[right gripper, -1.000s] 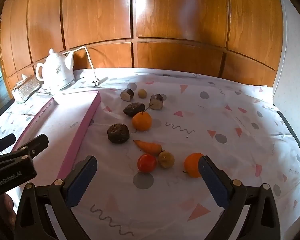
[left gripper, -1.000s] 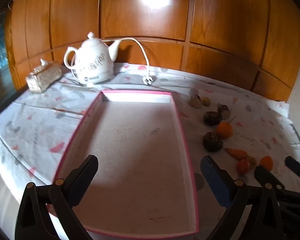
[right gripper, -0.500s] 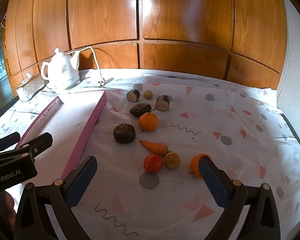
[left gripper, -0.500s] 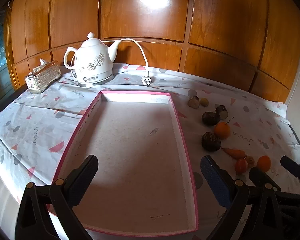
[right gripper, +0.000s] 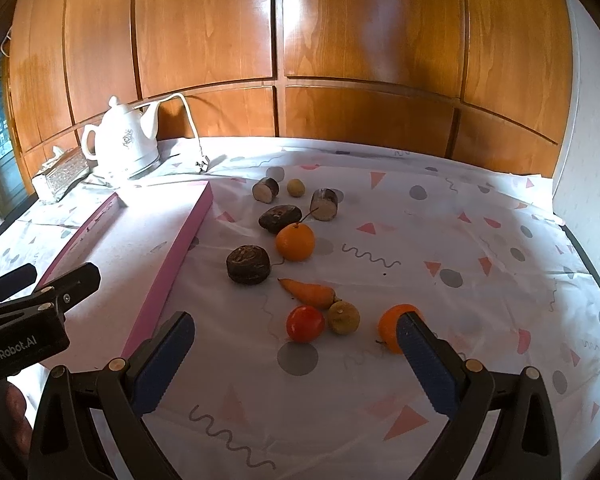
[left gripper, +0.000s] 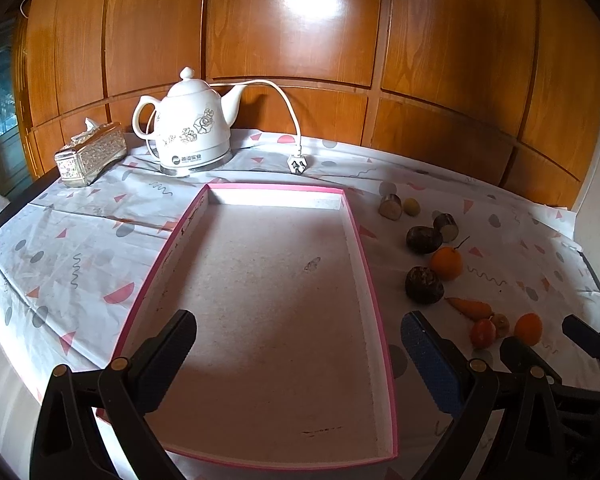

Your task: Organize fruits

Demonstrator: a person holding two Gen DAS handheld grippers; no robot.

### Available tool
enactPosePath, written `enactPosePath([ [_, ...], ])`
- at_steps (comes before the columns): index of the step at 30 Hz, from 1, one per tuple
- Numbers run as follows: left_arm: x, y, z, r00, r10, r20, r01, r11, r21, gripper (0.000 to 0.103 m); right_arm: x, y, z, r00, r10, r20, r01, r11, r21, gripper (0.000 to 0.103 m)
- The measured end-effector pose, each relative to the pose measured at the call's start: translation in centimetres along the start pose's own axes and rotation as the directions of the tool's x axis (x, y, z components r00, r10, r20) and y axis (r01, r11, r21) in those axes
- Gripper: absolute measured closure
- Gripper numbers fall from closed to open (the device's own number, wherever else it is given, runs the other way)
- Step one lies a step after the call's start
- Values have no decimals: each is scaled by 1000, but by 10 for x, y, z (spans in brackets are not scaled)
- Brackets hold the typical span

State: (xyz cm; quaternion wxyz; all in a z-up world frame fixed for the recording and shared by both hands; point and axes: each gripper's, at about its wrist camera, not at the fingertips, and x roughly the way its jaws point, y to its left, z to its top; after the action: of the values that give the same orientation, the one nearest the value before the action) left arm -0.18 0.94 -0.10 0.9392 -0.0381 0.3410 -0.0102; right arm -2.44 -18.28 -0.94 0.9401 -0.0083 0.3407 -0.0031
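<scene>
Okay, your pink tray point(left gripper: 374, 280) sits on the patterned tablecloth point(right gripper: 460, 280), nothing in it. White kettle point(left gripper: 190, 132) stands behind the tray, tissue box point(left gripper: 90, 156) to the kettle's left. Fruits all lie right of the tray, apart from it: stemmed orange point(right gripper: 295, 242), second orange point(right gripper: 390, 328), brown round fruit point(right gripper: 248, 264), carrot point(right gripper: 310, 293), tomato point(right gripper: 305, 323), small green-brown fruit point(right gripper: 343, 317) touching the carrot tip. Your left gripper point(left gripper: 296, 354) hovers over the tray, jaws wide, holding nothing. Your right gripper point(right gripper: 294, 360) hovers nearest the tomato, jaws wide, nothing held.
</scene>
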Motion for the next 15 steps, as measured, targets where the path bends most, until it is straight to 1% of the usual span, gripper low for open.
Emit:
enactPosePath([
  [11, 0, 1, -3, 1000, 6, -3, -6, 1000, 5, 0, 2, -5, -1, 1000, -11, -15, 11, 1000, 27, 0],
  [15, -2, 0, -3, 1000, 7, -2, -7, 1000, 11, 0, 2, -3, -1, 1000, -11, -13, 11, 1000, 17, 0],
])
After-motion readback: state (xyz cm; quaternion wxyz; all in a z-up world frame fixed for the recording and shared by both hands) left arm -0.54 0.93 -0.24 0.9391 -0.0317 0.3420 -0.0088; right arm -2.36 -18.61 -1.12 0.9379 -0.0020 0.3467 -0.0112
